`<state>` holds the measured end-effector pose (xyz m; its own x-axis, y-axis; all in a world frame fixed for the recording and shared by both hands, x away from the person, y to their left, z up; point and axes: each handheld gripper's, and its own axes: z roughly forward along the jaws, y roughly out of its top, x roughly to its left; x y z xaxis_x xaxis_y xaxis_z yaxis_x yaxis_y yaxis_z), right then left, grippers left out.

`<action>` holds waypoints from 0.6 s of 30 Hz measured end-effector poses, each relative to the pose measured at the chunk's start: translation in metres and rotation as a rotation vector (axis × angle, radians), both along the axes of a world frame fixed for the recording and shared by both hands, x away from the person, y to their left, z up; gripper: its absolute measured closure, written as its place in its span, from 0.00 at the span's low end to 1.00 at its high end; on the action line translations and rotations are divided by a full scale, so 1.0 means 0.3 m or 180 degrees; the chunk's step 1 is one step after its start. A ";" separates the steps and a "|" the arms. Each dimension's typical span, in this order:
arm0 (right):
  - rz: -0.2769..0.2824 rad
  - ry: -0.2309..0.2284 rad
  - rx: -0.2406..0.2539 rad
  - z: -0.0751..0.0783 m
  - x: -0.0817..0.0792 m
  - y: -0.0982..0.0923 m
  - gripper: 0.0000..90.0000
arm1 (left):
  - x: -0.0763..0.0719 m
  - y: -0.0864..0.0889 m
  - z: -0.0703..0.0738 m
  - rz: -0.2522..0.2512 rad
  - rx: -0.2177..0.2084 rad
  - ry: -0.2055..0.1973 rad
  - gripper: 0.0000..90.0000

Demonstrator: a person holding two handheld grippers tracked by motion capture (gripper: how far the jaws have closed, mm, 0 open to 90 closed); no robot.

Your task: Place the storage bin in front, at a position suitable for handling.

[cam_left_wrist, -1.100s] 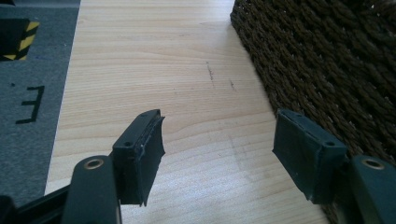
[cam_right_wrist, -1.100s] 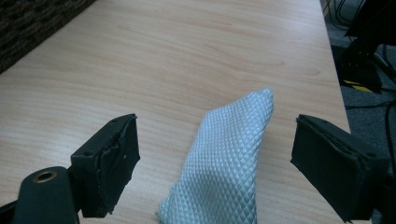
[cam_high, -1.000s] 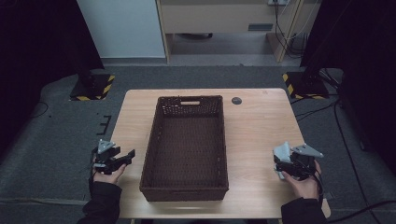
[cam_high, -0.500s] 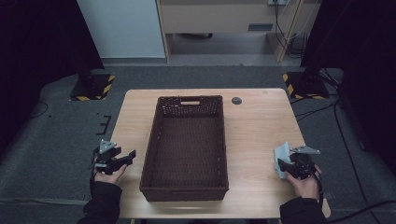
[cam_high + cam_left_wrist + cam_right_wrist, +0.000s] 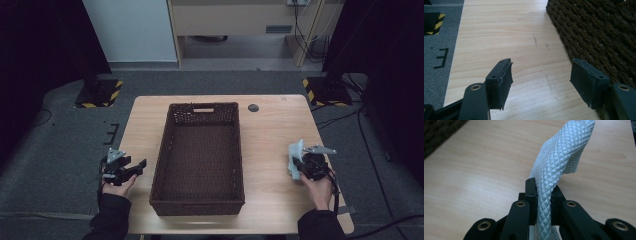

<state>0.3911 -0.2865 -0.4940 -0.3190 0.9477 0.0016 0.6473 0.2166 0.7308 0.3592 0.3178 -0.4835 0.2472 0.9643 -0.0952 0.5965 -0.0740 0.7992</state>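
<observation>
My right gripper (image 5: 541, 202) has just closed its jaws on a pale blue, diamond-textured cloth (image 5: 559, 162), and both black pads now pinch a bunched fold of it. In the right gripper view the cloth rises out of the jaws and arches up and away from me, its free end curling over and drooping at the top. Its long axis follows that arch, roughly in line with the jaws. In the high view the cloth (image 5: 296, 159) stands just left of the gripper (image 5: 301, 167), over the right side of the light wooden table (image 5: 270, 130) and well apart from the dark brown woven rectangular basket (image 5: 200, 112) at the table's middle.

My left gripper (image 5: 544, 78) hangs with jaws spread and nothing between them, over bare table just beside the basket's left wall (image 5: 599, 32); in the high view it sits at the table's left edge (image 5: 131, 169).

Risks, as I judge them: the grip holds only a narrow fold, so a quick swing could let the fabric slide out. The loose end could also catch on the basket rim and leave the cloth draped over the wall rather than inside.
</observation>
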 end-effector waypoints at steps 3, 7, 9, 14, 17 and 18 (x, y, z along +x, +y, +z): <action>0.0028 -0.0024 0.0063 -0.004 0.042 0.011 0.91 | 0.000 -0.007 0.006 -0.0020 -0.0018 -0.0028 0.36; 0.0010 0.0145 0.0090 -0.032 0.067 0.014 0.89 | 0.000 -0.015 0.020 -0.0041 -0.0070 -0.0074 0.36; -0.0019 0.0213 0.0011 -0.051 0.071 0.007 0.85 | 0.000 -0.025 0.031 -0.0076 -0.0084 -0.0105 0.36; -0.0044 0.0250 -0.0005 -0.058 0.078 -0.003 0.70 | -0.004 -0.048 0.052 -0.0115 -0.0134 -0.0185 0.37; -0.0065 -0.0052 -0.0022 -0.029 0.062 0.004 0.56 | -0.009 -0.052 0.068 -0.0115 -0.0196 -0.0231 0.37; -0.0040 -0.0182 -0.0029 -0.018 0.055 0.005 0.53 | -0.011 -0.052 0.075 -0.0124 -0.0226 -0.0245 0.38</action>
<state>0.4077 -0.2849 -0.4994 -0.3065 0.9515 -0.0249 0.6072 0.2156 0.7648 0.3558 0.3023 -0.4611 0.2937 0.9452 -0.1424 0.5310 -0.0375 0.8466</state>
